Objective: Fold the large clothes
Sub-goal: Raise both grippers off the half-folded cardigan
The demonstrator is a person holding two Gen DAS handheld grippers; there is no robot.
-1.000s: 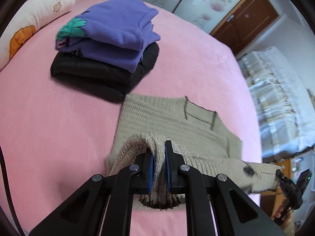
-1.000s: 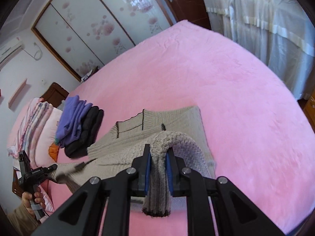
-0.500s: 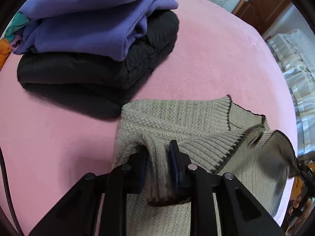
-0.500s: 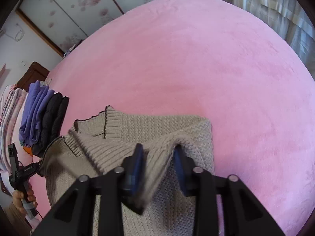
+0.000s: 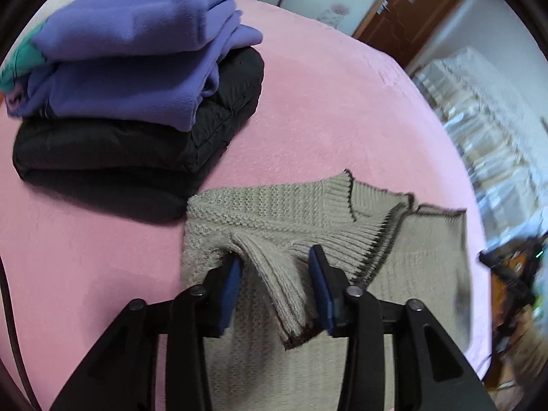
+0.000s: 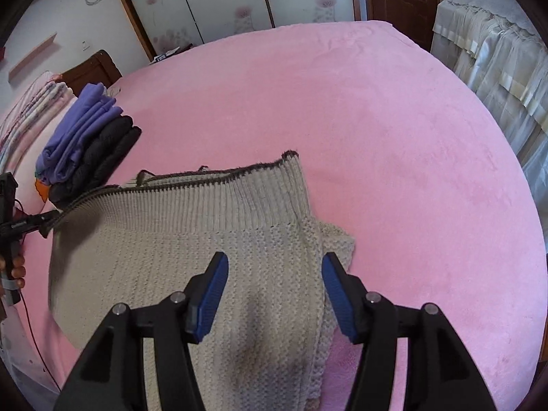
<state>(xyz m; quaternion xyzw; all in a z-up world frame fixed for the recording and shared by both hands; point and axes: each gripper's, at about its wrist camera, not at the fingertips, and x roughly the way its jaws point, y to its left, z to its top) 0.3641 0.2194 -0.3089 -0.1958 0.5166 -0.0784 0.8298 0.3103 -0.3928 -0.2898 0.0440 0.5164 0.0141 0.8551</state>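
Note:
A beige knit sweater (image 5: 274, 212) with a dark-trimmed ribbed hem lies folded on the pink bed (image 5: 325, 96). My left gripper (image 5: 278, 275) hovers low over its near edge. Its jaws are opening, and a loose ridge of knit (image 5: 281, 294) lies between the blue pads without being pinched. In the right wrist view the sweater (image 6: 191, 239) lies flat with its ribbed hem (image 6: 239, 198) on top. My right gripper (image 6: 275, 286) sits just above it, jaws opening, nothing clamped between them. The left gripper (image 6: 13, 205) and a hand show at that view's left edge.
A folded purple fleece (image 5: 137, 51) rests on a folded black jacket (image 5: 120, 147) just left of the sweater, also seen as a stack (image 6: 85, 144). Pillows (image 6: 30, 102) lie behind it. A lace-covered piece of furniture (image 6: 496, 51) stands past the bed's right edge.
Both grippers came down with the pinched sweater edge and laid it over the garment. Their jaws then spread apart and let go of the knit.

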